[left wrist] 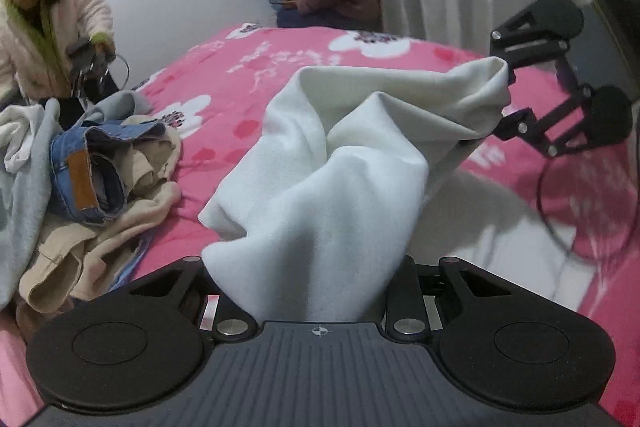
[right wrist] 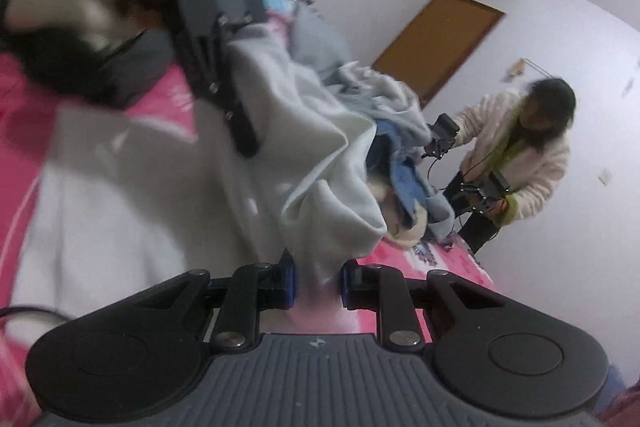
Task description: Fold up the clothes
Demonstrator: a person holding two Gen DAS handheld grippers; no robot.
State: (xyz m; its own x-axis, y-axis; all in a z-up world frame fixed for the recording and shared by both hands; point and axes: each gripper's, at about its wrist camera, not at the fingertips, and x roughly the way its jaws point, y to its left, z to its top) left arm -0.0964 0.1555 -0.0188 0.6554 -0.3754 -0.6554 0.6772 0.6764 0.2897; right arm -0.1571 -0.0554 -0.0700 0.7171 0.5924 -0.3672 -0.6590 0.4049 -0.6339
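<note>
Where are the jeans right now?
In the left wrist view, the jeans lie at the left on the pink bedspread, atop the beige garment in the pile, left of the white garment.

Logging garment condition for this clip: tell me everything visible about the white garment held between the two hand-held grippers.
The white garment is plain, soft and fleecy-looking, with no print visible. It hangs bunched in deep folds, lifted off the pink floral bedspread, not yet folded. The left hand-held gripper is shut on one end and the right hand-held gripper on a far corner, so it spans between them. The blurred right wrist view shows more of it trailing onto the bed. It lies apart from the clothes pile.
</note>
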